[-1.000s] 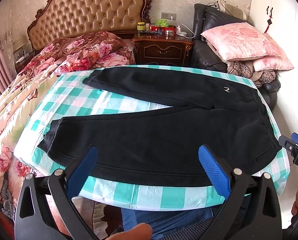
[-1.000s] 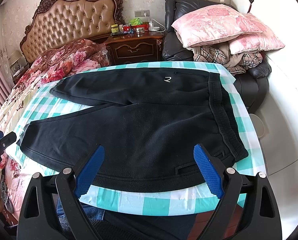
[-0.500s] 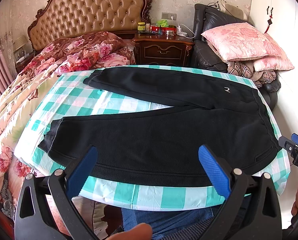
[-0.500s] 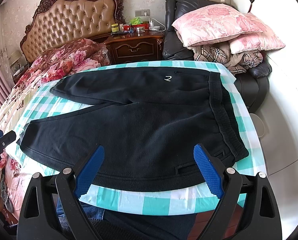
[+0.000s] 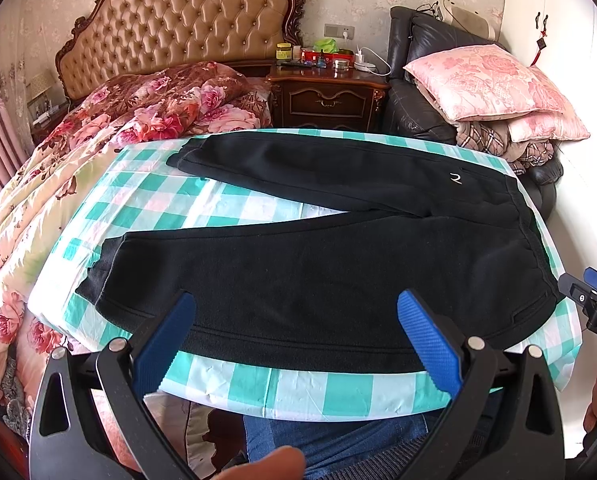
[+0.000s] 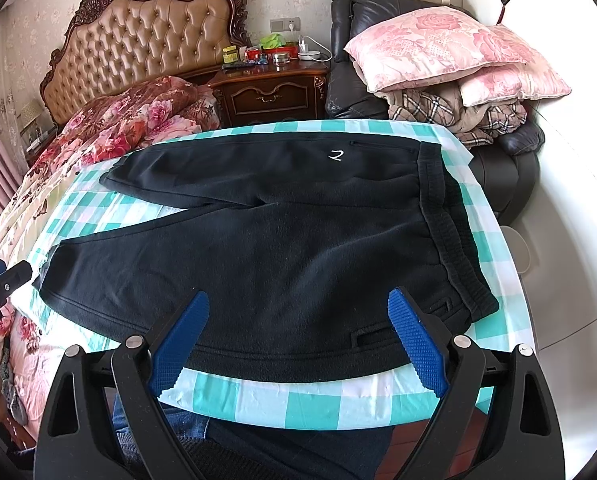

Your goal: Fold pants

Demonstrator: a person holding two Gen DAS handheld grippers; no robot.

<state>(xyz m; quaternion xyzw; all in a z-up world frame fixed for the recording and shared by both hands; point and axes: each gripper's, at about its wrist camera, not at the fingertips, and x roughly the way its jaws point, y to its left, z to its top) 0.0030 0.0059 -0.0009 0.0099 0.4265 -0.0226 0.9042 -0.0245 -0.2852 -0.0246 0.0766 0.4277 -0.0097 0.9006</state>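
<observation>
Pants [image 5: 318, 264]: black, spread flat on the checked surface [image 5: 298, 392], legs splayed leftward, waistband to the right.
Left hand-held gripper [image 5: 296, 338]: jaws wide apart, empty, at the near hem edge.
Right hand-held gripper [image 6: 298, 336]: likewise spread, empty, seemingly just above the cloth.
Beyond: bed [image 5: 98, 140], nightstand [image 6: 272, 94].

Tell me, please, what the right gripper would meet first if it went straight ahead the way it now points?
Most likely the black pants. The open right gripper points across the near edge of the checked tablecloth at the near leg's hip area, beside the waistband. Depth is uncertain.
</observation>
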